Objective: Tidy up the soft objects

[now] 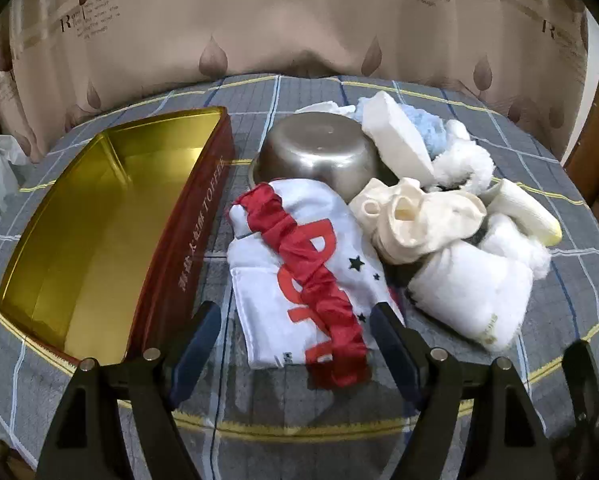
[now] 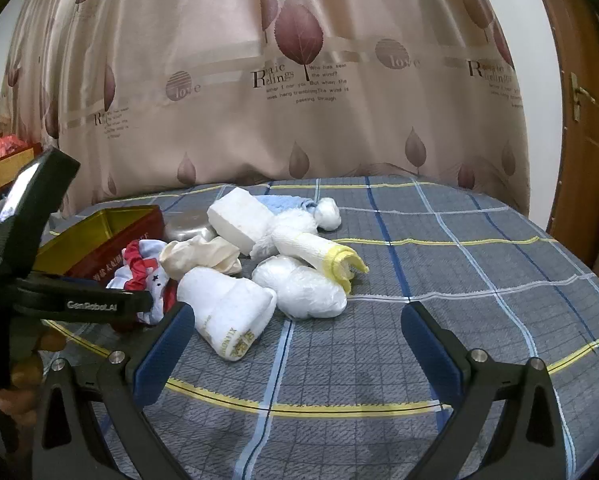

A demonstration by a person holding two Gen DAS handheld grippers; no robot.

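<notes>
the left gripper (image 1: 295, 336) hovers low over the plaid tablecloth (image 1: 519, 128), its 2 blue-padded fingers (image 1: 197, 344) spread wide to either side of a white cloth bag (image 1: 299, 280) with red lettering and a red ruffled band, gripping nothing. an open gold-lined toffee tin (image 1: 99, 216) lies just left of the bag, and an upturned steel bowl (image 1: 319, 156) sits behind it. the right gripper (image 2: 299, 344) is also spread wide and empty, above bare cloth. ahead to its left lies the pile of soft things: a white sock (image 2: 227, 312), a plastic-wrapped white bundle (image 2: 303, 288), a yellow-cuffed sock (image 2: 323, 252), a cream sock (image 2: 199, 256) and a white foam block (image 2: 243, 220).
</notes>
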